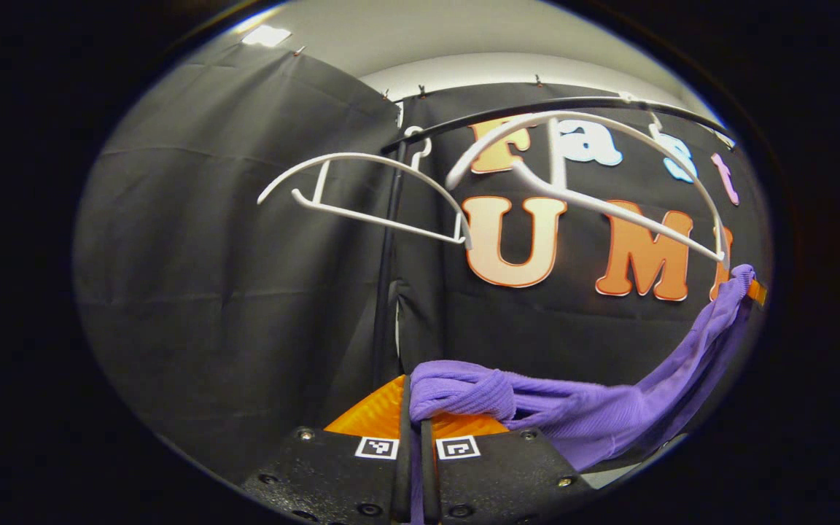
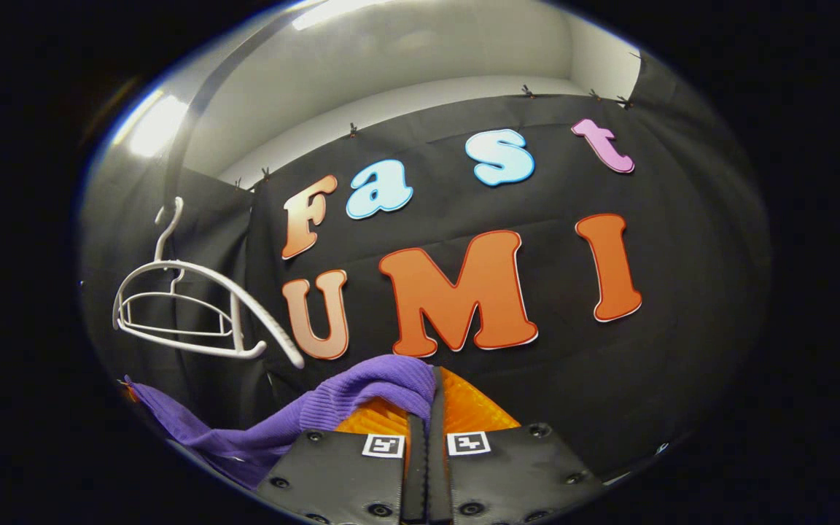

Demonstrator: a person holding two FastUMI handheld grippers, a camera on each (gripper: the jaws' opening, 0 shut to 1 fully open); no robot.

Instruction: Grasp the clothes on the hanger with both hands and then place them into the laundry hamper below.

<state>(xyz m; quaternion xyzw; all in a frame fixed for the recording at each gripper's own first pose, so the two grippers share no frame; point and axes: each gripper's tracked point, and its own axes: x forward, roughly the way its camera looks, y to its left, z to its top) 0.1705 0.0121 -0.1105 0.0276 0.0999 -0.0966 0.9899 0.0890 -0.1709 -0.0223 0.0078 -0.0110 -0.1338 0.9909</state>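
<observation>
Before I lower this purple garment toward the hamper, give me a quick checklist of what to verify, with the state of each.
1. Left tool gripping the purple garment: ok, fabric pinched between closed fingers.
2. Right tool gripping the garment: ok, cloth bunched at its closed tips.
3. Garment off the white hangers: ok, both hang bare on the rail.
4. Cloth spanning between the tools, not snagged: ok, it looks free.
5. Hamper position below: cannot tell.
6. Garment's lower hem hanging free: cannot tell.

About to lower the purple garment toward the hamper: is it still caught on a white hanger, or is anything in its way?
No. The purple knit garment hangs free between both shut grippers, below the bare white plastic hangers. The hamper is out of frame.
</observation>
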